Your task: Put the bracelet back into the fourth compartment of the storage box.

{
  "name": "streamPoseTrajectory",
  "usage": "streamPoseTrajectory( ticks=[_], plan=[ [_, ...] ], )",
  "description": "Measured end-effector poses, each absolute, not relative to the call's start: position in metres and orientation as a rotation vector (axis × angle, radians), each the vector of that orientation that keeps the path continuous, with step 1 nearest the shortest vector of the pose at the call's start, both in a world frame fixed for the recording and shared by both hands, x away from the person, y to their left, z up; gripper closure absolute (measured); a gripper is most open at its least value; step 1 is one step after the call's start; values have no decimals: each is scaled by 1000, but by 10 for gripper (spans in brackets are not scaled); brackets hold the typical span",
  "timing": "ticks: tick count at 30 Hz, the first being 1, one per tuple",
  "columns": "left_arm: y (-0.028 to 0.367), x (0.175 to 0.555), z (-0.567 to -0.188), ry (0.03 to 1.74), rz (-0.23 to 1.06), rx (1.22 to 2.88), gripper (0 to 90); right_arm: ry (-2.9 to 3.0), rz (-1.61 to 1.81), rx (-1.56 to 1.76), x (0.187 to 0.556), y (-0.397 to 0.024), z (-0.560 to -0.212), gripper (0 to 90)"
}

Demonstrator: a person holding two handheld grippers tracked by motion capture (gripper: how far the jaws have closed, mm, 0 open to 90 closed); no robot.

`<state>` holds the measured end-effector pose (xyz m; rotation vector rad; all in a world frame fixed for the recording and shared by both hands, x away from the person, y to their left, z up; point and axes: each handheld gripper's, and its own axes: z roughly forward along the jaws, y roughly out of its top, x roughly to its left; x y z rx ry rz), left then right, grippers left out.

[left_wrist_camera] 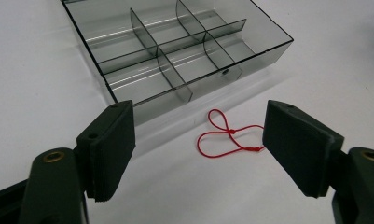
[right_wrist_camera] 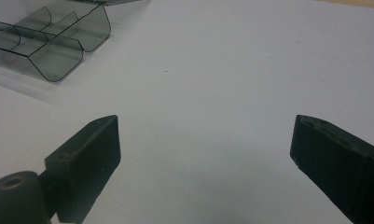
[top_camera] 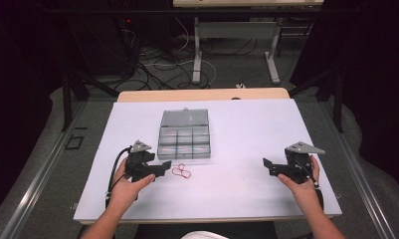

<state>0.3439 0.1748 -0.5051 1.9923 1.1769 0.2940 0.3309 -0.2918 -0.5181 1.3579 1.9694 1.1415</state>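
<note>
A thin red elastic loop [top_camera: 181, 172] [left_wrist_camera: 224, 138] lies twisted on the white table, just in front of a smoky clear compartment box [top_camera: 184, 142] [left_wrist_camera: 175, 51] whose lid is open. My left gripper [top_camera: 163, 168] [left_wrist_camera: 198, 149] hovers low just left of the loop, open, its jaws on either side of the loop with a gap around it; the right pad's edge is close to the loop's end. My right gripper [top_camera: 266, 164] [right_wrist_camera: 203, 158] stands open over bare table at the right, with nothing between its jaws. The box's corner [right_wrist_camera: 49, 42] shows far off in the right gripper view.
The white table top [top_camera: 237, 149] ends at a wooden strip at the back. Beyond it stand a desk frame and tangled cables on the floor. The box's compartments look empty.
</note>
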Motion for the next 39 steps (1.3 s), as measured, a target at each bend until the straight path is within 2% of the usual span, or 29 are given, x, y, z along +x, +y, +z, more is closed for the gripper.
streamPoseTrajectory(
  ticks=[23, 39],
  plan=[
    [162, 357, -509, 1272, 97, 1948, 458, 1979, 1143, 1368, 332, -291, -520, 79],
    [143, 363, -518, 1348, 19, 1960, 576, 1980, 1143, 1370, 332, -291, -521, 79]
  ],
)
